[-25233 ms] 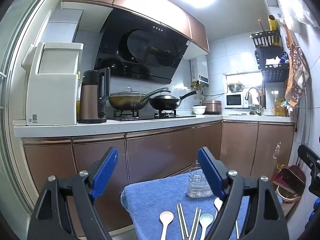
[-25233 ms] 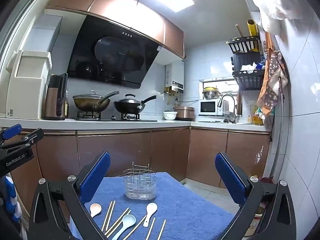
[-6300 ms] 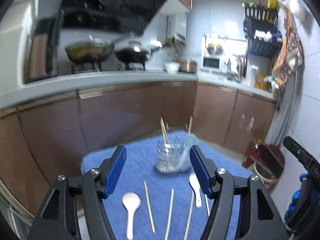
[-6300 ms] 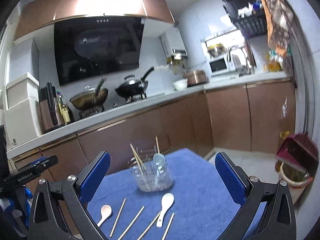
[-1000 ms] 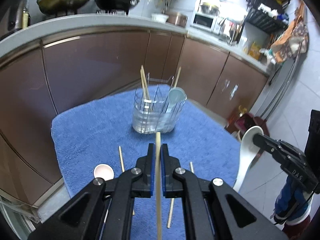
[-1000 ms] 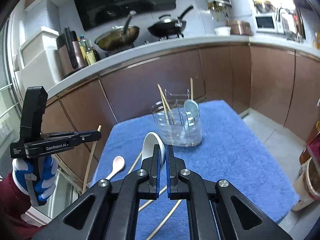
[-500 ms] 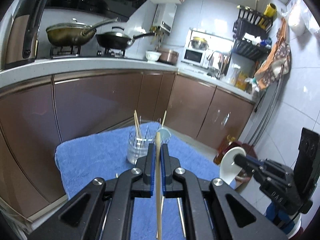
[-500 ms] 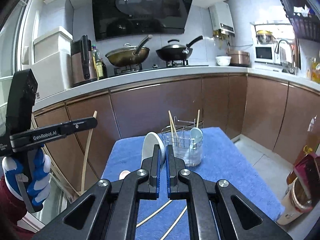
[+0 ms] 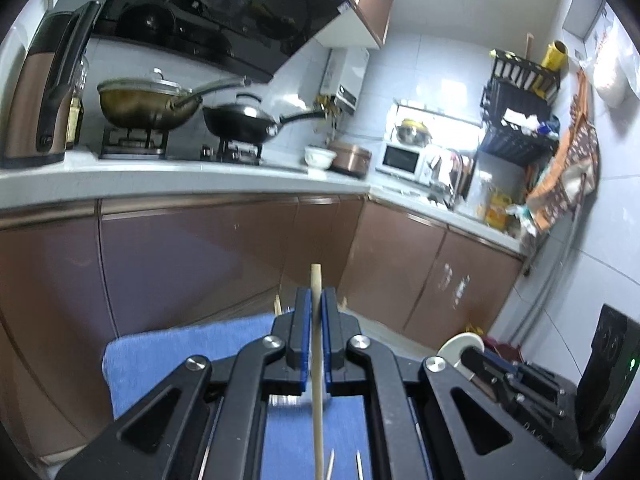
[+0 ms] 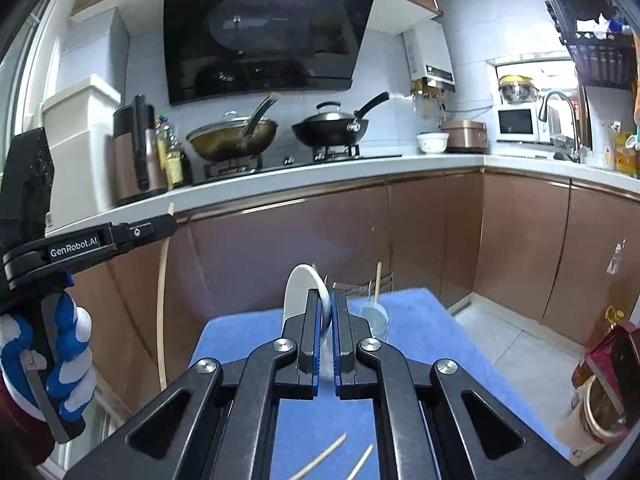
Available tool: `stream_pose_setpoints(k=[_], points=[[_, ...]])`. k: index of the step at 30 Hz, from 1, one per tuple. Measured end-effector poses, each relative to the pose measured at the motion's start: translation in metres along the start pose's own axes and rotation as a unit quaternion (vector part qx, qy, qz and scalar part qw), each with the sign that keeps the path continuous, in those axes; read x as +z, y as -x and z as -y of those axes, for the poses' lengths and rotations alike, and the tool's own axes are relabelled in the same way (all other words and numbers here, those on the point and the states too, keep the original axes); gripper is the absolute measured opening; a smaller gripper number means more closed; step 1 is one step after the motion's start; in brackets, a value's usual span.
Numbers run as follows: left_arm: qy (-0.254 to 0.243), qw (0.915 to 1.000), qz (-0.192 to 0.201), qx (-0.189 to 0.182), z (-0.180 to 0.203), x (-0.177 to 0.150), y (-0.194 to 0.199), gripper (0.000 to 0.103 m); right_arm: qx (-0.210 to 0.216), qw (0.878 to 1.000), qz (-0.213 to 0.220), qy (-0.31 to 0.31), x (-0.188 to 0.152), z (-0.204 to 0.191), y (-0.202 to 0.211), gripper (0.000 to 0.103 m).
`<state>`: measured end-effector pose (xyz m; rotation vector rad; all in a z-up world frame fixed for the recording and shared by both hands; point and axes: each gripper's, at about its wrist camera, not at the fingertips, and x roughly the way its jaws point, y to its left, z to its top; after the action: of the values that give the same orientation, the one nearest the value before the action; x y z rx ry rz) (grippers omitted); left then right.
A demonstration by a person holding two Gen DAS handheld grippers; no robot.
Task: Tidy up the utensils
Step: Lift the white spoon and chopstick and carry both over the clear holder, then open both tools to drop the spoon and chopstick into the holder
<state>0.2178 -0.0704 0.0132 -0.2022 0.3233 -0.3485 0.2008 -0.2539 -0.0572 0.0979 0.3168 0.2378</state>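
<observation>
Left gripper (image 9: 316, 308) clamped on an upright wooden chopstick (image 9: 318, 380), held above the blue cloth (image 9: 160, 352). Right gripper (image 10: 329, 312) clamped on a white spoon (image 10: 298, 292), bowl up. Utensil holder (image 10: 370, 312) near the cloth's far edge, mostly hidden. Loose chopsticks (image 10: 320, 456) at the near edge.

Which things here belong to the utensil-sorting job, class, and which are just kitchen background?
Job:
- chopstick in left hand-held gripper
- white spoon in right hand-held gripper
- loose chopsticks
- blue towel

Background:
- woks
- microwave
- kettle
</observation>
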Motion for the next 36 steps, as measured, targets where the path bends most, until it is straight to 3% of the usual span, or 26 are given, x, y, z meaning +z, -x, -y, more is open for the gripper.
stream_pose_setpoints(k=[8,13,24,36], points=[[0.025,0.9939,0.097,0.047,-0.01,0.027,-0.062,0.004,-0.006,0.999,0.037,0.008,0.025,0.007,-0.075,0.005],[0.04,0.9878,0.136,0.065,-0.021,0.027,-0.103,0.004,-0.01,0.999,0.042,0.012,0.028,0.009,-0.125,0.005],[0.056,0.9842,0.135,0.1,-0.038,-0.013,-0.18,0.004,-0.045,0.999,0.021,0.018,-0.007,0.021,-0.193,0.005],[0.064,0.9827,0.107,0.137,-0.058,-0.064,-0.211,0.005,-0.046,0.999,-0.003,0.02,-0.041,0.019,-0.222,0.008]])
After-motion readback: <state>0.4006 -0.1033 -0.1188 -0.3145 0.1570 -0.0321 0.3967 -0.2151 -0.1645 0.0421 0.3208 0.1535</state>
